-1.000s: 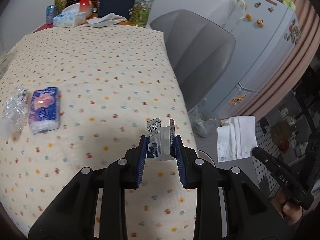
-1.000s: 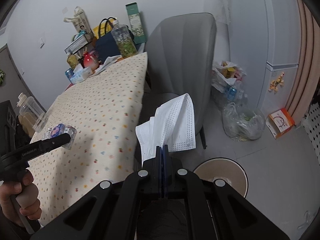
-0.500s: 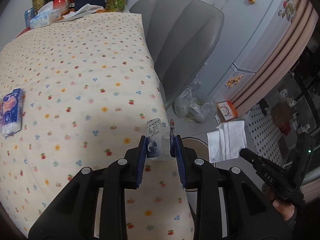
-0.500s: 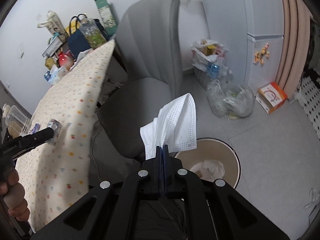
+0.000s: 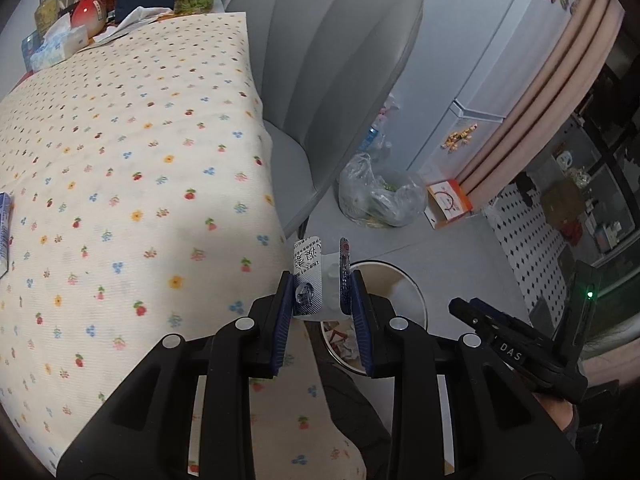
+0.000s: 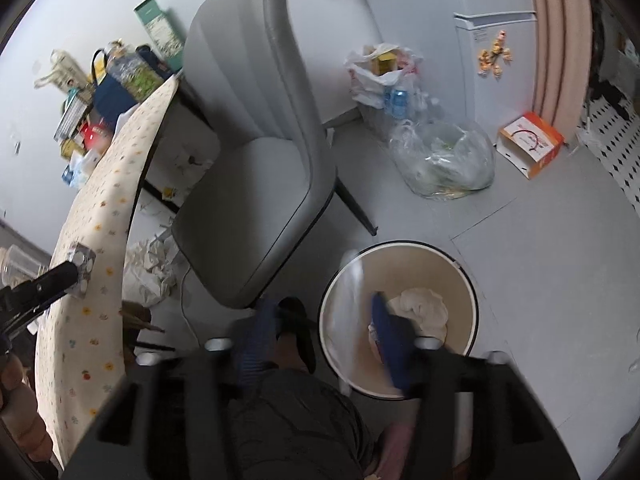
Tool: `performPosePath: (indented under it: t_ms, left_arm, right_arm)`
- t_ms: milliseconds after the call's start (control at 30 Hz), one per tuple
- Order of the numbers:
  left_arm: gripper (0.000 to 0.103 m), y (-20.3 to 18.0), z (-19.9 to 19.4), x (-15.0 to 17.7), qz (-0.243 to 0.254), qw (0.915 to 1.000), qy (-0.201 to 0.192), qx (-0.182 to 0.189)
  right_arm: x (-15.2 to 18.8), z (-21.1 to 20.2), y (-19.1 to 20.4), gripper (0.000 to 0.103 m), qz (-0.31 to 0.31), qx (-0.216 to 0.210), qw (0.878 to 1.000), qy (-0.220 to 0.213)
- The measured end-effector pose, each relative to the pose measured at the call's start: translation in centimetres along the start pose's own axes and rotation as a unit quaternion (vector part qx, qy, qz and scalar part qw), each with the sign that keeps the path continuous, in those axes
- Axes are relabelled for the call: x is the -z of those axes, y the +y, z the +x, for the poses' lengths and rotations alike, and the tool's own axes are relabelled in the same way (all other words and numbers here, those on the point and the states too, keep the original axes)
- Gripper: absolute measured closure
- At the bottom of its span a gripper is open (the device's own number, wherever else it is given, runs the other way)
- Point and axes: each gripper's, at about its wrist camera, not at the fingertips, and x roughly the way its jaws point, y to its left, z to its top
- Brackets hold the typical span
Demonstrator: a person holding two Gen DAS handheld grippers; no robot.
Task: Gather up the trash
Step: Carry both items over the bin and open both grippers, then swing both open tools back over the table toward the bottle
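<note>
— Silvery blister pack [image 5: 307, 280]: where's it sitting?
— Your left gripper [image 5: 320, 300] pinches it above the bin [image 6: 472, 292]. Your right gripper [image 6: 320, 332] has just been opening, nothing between its fingers.

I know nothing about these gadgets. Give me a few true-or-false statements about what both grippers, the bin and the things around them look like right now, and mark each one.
1. The left gripper is clamped on a silver pill blister pack. True.
2. The right gripper is pinching a white face mask. False: its jaws have just been opening and stand apart, with nothing pressed between them.
3. The round trash bin already has crumpled white material inside. True.
4. The grey chair lies tipped over on the floor. False: it stands upright beside the table.
5. The tablecloth is plain white. False: it is cream with small coloured flowers.
</note>
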Motion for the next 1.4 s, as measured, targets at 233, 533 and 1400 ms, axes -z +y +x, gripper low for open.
performPosePath:
  t_ms: [233, 533, 1400]
  left_arm:
    - [0.075, -2.5, 1.2, -0.1, 0.023, 0.9996, 0.011, 0.013]
    - [0.074, -8.0, 3.7, -0.5, 0.064, 0.9967, 0.031, 0.039]
    - [0.008, -5.9, -0.5, -3.0, 0.040, 0.9974, -0.029, 0.052]
  right_arm:
    - [-0.2, -1.8, -1.8, 0.049, 0.015, 0.002, 1.000, -0.017]
    - [-0.2, -5.5, -5.6, 0.046, 0.042, 0.021, 0.998, -0.047]
    - [-2.0, -9.3, -2.6, 0.018, 0.028, 0.033, 0.994, -0.100]
